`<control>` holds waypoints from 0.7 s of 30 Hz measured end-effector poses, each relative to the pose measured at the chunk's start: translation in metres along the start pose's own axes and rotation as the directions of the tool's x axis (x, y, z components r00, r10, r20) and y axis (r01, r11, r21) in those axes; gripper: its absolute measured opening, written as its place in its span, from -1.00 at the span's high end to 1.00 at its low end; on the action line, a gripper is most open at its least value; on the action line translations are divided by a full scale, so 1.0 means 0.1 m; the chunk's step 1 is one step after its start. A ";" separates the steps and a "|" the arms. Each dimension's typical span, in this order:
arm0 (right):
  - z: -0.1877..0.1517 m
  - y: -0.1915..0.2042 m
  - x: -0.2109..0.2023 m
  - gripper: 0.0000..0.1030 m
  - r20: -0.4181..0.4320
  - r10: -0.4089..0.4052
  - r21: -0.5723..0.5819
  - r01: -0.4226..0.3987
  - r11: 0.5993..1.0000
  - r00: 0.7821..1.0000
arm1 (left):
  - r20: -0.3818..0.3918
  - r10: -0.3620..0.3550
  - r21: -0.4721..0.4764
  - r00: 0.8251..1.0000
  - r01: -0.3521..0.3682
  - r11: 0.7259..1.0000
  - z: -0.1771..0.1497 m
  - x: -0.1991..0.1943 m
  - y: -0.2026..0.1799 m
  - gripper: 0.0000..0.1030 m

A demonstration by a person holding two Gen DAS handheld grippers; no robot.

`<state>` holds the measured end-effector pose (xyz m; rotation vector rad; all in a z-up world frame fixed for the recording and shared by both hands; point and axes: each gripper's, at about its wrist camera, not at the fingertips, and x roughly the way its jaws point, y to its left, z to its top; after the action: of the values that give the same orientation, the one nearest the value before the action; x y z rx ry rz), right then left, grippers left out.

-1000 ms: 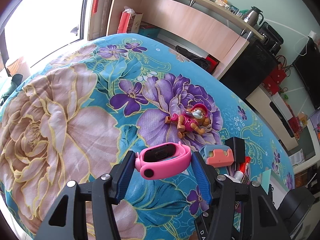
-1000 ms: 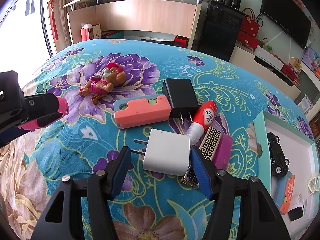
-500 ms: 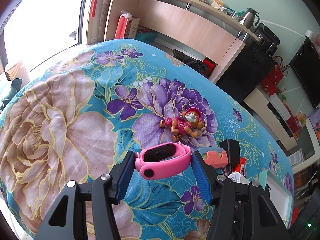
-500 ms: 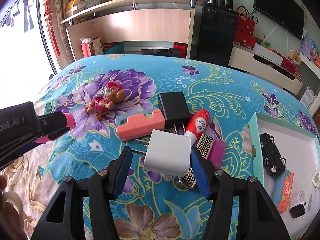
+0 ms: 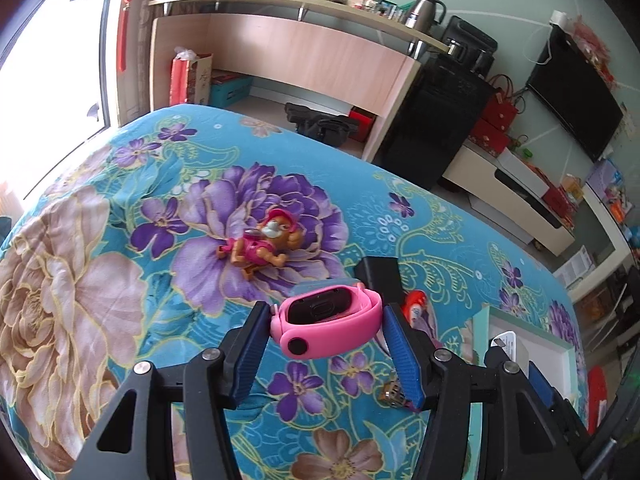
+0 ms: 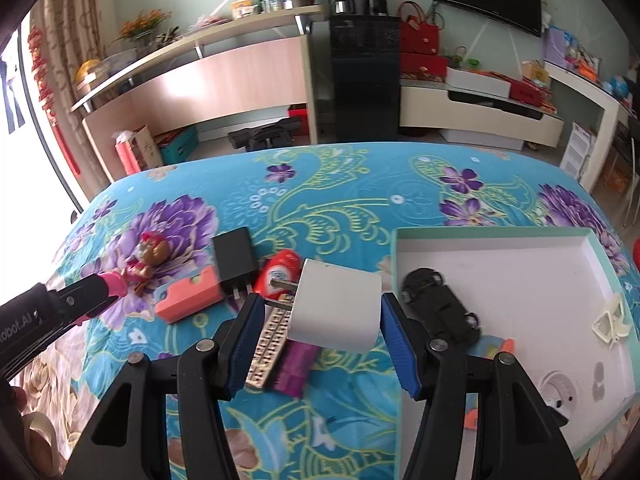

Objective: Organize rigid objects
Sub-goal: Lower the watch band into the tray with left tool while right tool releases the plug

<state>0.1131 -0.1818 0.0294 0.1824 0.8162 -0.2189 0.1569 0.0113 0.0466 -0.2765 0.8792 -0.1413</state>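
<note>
Two handheld grippers hover over a bed spread with a turquoise floral bedcover [image 5: 120,208], each carrying one item bound, it appears, for the shallow white tray [image 6: 592,240] at three o'clock of the clutter. The left gripper [image 5: 326,320] has its jaws closed about halfway on a pink smartwatch [image 5: 326,316], pads pressing the looped band's two ends. The band looks rubbery and light; judged from here, it may flex or twist, so a hold across the rigid watch face would be steadier. The right gripper [image 6: 334,310] clamps a white wall charger [image 6: 334,306] by its flat sides, prongs pointing to nine o'clock, just beside the tray's near corner. The charger seems stiff, smooth and light, with some risk of slipping. A toy car [image 6: 440,308] already lies in the tray; a toy pup figure [image 5: 260,244], black charger [image 6: 234,258] and coral eraser-like block [image 6: 188,300] remain on the bedcover.
</note>
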 end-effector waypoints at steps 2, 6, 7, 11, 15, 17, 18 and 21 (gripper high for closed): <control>0.03 -0.25 -0.02 -0.17 0.003 -0.048 0.049 0.048 0.998 0.999 | -0.003 -0.028 0.044 1.000 0.028 0.999 -0.03 0.01 -0.21 -0.18; 0.05 -0.74 -0.07 -0.17 -0.003 -0.113 0.145 0.112 0.983 0.994 | -0.015 -0.084 0.139 0.996 0.085 0.987 -0.11 0.05 -0.65 -0.18; 0.05 -0.86 -0.09 -0.17 -0.004 -0.130 0.167 0.129 0.978 0.992 | -0.019 -0.096 0.161 0.995 0.098 0.982 -0.14 0.06 -0.75 -0.18; 0.03 -1.27 -0.15 -0.17 -0.016 -0.176 0.251 0.175 0.952 0.984 | -0.038 -0.139 0.251 0.990 0.144 0.957 -0.26 0.09 -1.17 -0.18; 0.00 -1.59 -0.23 -0.17 -0.024 -0.205 0.321 0.202 0.925 0.978 | -0.049 -0.177 0.330 0.983 0.183 0.926 -0.37 0.11 -1.54 -0.18; -0.01 -1.72 -0.26 -0.17 -0.030 -0.223 0.340 0.220 0.914 0.974 | -0.051 -0.196 0.363 0.979 0.201 0.910 -0.43 0.12 -1.70 -0.18; -0.02 -1.78 -0.29 -0.17 -0.032 -0.236 0.348 0.232 0.908 0.971 | -0.053 -0.204 0.376 0.978 0.208 0.903 -0.45 0.14 -1.76 -0.18; -0.06 -1.94 -0.33 -0.17 -0.040 -0.258 0.376 0.254 0.891 0.965 | -0.068 -0.220 0.405 0.973 0.229 0.885 -0.54 0.23 -1.93 -0.18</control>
<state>0.0362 -0.3624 0.0356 0.4378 0.7797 -0.6294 0.1279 -0.1884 0.0545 0.0205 0.8132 -0.5408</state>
